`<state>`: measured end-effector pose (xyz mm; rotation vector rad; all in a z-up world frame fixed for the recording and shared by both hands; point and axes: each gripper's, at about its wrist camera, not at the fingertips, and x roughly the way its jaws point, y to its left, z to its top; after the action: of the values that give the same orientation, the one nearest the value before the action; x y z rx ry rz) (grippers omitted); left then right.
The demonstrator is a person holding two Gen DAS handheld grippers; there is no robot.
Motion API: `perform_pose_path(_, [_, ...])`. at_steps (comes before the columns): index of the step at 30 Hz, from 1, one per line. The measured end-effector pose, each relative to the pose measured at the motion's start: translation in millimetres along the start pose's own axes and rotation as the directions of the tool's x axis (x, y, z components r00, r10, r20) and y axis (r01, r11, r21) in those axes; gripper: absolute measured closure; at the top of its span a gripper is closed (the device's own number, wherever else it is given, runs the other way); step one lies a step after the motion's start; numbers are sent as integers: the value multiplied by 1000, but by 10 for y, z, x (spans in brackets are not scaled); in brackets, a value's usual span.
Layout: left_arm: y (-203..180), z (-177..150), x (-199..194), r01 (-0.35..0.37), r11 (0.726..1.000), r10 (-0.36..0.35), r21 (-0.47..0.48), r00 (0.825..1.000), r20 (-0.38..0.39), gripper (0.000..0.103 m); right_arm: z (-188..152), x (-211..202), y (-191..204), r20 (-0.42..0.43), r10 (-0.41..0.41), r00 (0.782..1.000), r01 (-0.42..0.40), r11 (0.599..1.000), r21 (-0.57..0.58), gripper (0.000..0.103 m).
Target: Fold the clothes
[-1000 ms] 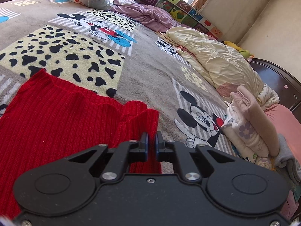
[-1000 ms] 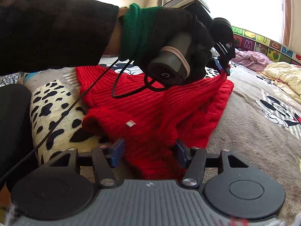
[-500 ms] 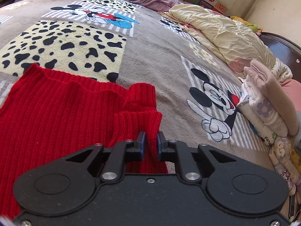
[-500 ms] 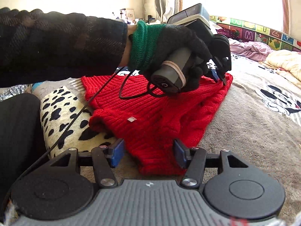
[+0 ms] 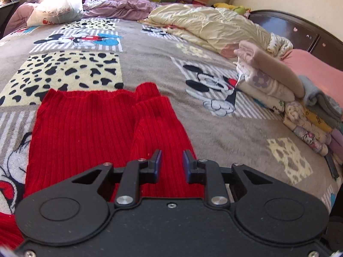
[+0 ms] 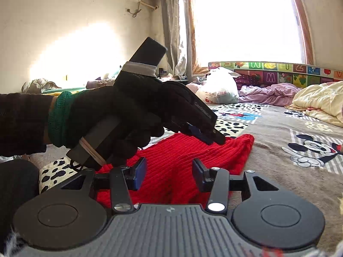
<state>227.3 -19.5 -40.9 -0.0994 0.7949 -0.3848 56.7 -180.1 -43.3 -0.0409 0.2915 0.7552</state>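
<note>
A red ribbed sweater (image 5: 85,128) lies flat on the cartoon-print blanket (image 5: 163,60), one sleeve folded along its right side. My left gripper (image 5: 171,160) hovers open just above that sleeve with nothing pinched. In the right wrist view a black-gloved hand holds the left gripper (image 6: 211,137) low over the sweater's (image 6: 182,150) far edge. My right gripper (image 6: 169,171) sits near the sweater's near edge. Its jaws are closing, with red knit showing in the gap but not pressed by the pads.
A stack of folded clothes (image 5: 278,92) stands at the bed's right edge by a dark headboard (image 5: 304,34). A cream quilt (image 5: 214,27), purple bedding (image 5: 120,6) and a white plastic bag (image 5: 57,6) lie at the far end. Bare blanket spreads right of the sweater.
My left gripper opened, let go of the sleeve and drew back as the sleeve settled onto the sweater. My right gripper's jaws narrowed and it tilted up slightly.
</note>
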Motion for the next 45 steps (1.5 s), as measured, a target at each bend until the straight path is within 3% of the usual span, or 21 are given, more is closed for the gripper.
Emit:
perform_pose_path(1, [-13,-3,28,-15,1000,15,11,1000,-19,79,-32,102,45,-39,11,999,-11,1000,-13,56])
perform_pose_path(3, [-39,-8,85,-43,998,45,34,997,-56,79,-197,362,99,-212,4,977,-14,999,-47,56])
perform_pose_path(5, [-77,30,97,-69,996,73,65,995,-66,79,-208,329,111,-201,3,980,-13,999,-49,56])
perform_pose_path(8, [-129,236,83,-101,991,101,90,995,6,79,-178,272,13,-193,33,981,-31,999,16,56])
perform_pose_path(12, [-65,586,291,-147,989,145,29,987,67,79,-163,259,-44,-181,54,982,-42,997,70,56])
perform_pose_path(19, [163,886,971,-186,978,190,-95,982,24,81,-141,269,-87,-187,76,979,-60,994,88,54])
perform_pose_path(21, [154,864,1193,-180,982,179,-59,983,-32,81,-136,275,-96,-189,83,978,-66,993,94,54])
perform_pose_path(24, [105,881,1207,-162,987,162,-1,986,-28,82,-132,286,-105,-191,87,978,-69,993,96,54])
perform_pose_path(32, [88,798,716,-150,988,154,-46,982,109,82,-132,295,-115,-190,88,978,-69,992,101,54])
perform_pose_path(37, [-123,486,209,-78,993,65,89,989,135,82,-92,232,-168,-167,78,983,-56,990,130,54])
perform_pose_path(40, [-185,291,137,-42,992,30,121,995,97,82,-94,215,-210,-172,75,982,-49,987,150,54])
perform_pose_path(42, [-222,170,352,-55,989,54,138,998,11,82,-110,216,-199,-183,73,980,-48,989,141,54])
perform_pose_path(45, [-291,97,497,-99,981,104,169,994,-21,80,-146,223,-140,-202,57,978,-37,994,101,53])
